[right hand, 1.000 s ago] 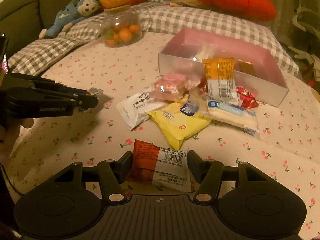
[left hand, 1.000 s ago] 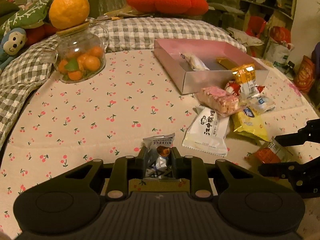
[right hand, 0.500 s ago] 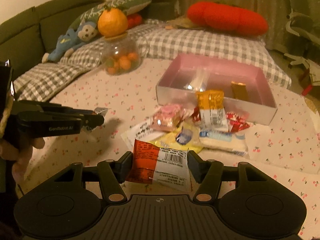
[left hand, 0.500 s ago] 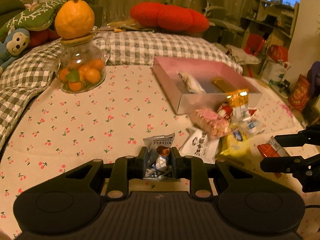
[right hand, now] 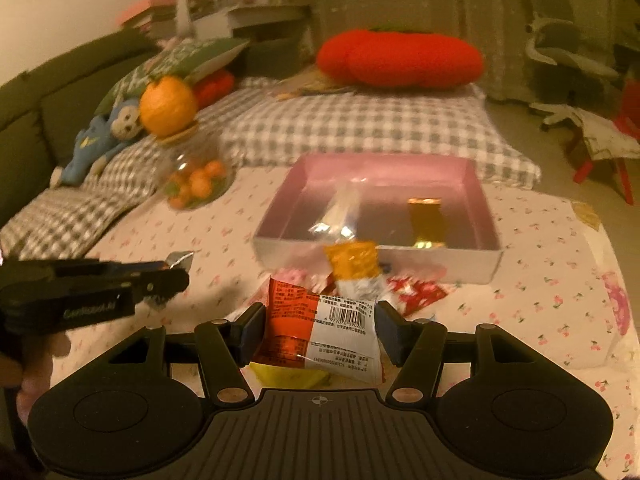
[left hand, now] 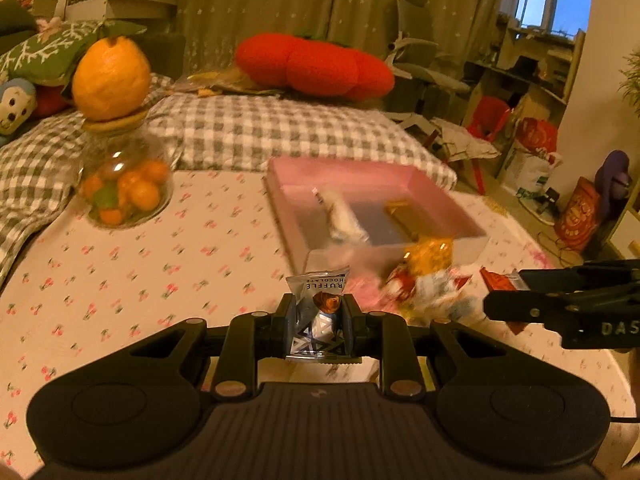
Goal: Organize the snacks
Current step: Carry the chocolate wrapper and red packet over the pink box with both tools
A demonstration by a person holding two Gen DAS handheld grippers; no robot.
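Observation:
My left gripper is shut on a small silver truffle chocolate packet and holds it above the cherry-print cloth. My right gripper is shut on a red and white snack packet, also lifted. Each gripper shows in the other's view: the right one and the left one. The pink box stands ahead, with a white packet and a gold bar inside. A pile of loose snacks lies in front of the box.
A glass jar of small oranges with a large orange on its lid stands at the left. Checked cushions, a red pillow and a stuffed monkey lie behind. Room clutter is at the right.
Both grippers have risen and moved forward toward the pink box, each still holding its packet. The snack pile now sits lower and closer in both views.

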